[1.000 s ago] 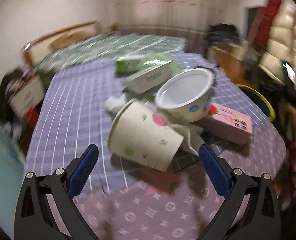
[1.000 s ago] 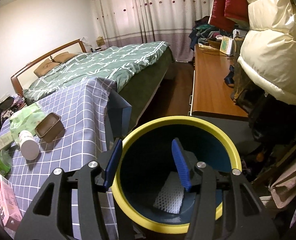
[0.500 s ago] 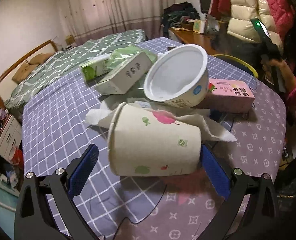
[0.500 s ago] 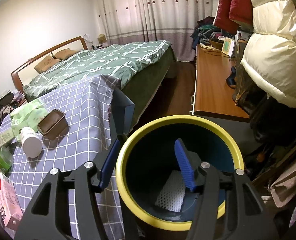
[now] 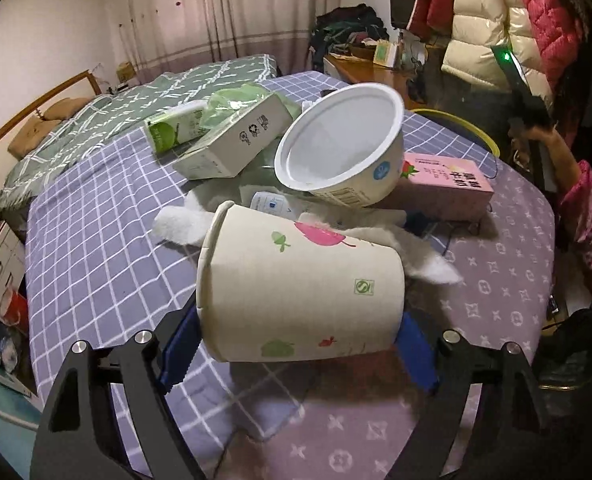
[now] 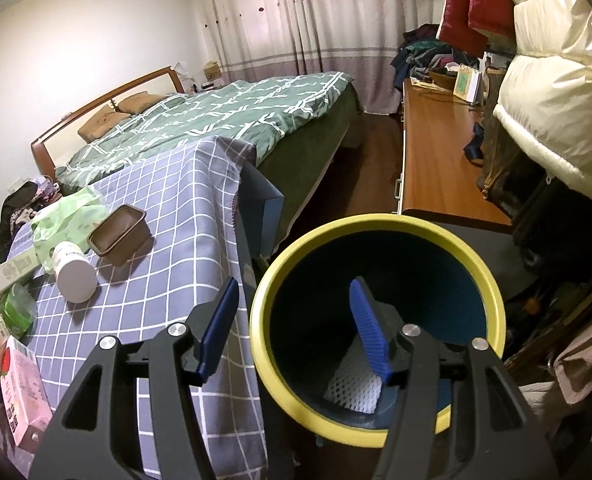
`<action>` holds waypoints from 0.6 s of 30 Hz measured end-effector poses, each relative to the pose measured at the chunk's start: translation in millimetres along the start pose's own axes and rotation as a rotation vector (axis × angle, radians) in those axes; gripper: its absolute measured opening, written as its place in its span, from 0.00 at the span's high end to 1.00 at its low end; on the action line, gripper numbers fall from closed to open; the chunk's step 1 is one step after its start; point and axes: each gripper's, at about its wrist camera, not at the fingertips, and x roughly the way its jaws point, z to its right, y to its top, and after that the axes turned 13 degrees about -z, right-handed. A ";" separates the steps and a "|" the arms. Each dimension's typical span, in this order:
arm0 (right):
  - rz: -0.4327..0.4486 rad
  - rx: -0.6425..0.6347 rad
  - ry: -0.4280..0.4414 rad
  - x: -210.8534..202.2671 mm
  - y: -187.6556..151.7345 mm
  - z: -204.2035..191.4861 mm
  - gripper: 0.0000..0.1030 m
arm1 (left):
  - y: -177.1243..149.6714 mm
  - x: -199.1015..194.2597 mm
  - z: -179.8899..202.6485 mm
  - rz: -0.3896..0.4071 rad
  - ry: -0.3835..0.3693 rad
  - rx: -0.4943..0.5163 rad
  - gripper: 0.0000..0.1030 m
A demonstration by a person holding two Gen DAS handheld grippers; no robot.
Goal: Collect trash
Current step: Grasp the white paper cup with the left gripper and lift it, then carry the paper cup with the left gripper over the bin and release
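Lying on its side on the table [image 5: 96, 240], a paper cup [image 5: 299, 292] printed with small leaves sits between the two blue pads of the left claw [image 5: 296, 344], rim to the left and base to the right. The jaws are closing on it; the left pad is against the rim and the right pad against the base, so the cup looks pinched end to end. Just behind the cup lies a crumpled white tissue [image 5: 176, 226], and on top of that leans a white plastic bowl [image 5: 341, 146], tilted with its mouth toward the camera. A pink carton [image 5: 447, 188] rests to the right of the bowl, touching it, while a pale box [image 5: 232, 142], a green and white carton [image 5: 174, 126] and a green plastic bag [image 5: 236, 98] lie farther back on the checked cloth.

In the right wrist view, the right claw [image 6: 292, 332] is spread over the near rim of a blue bin with a yellow rim [image 6: 375, 226], one finger outside the rim and one inside, neither pad plainly pressing on it. A piece of white mesh [image 6: 351, 388] lies at the bottom of the bin. On the table beside it sit a brown tray [image 6: 118, 234] and a white bottle [image 6: 74, 268] on its side.
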 end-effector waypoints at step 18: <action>0.101 0.077 0.013 -61.8 -38.6 43.8 0.46 | 47.1 -87.2 81.7 0.135 0.023 0.075 0.19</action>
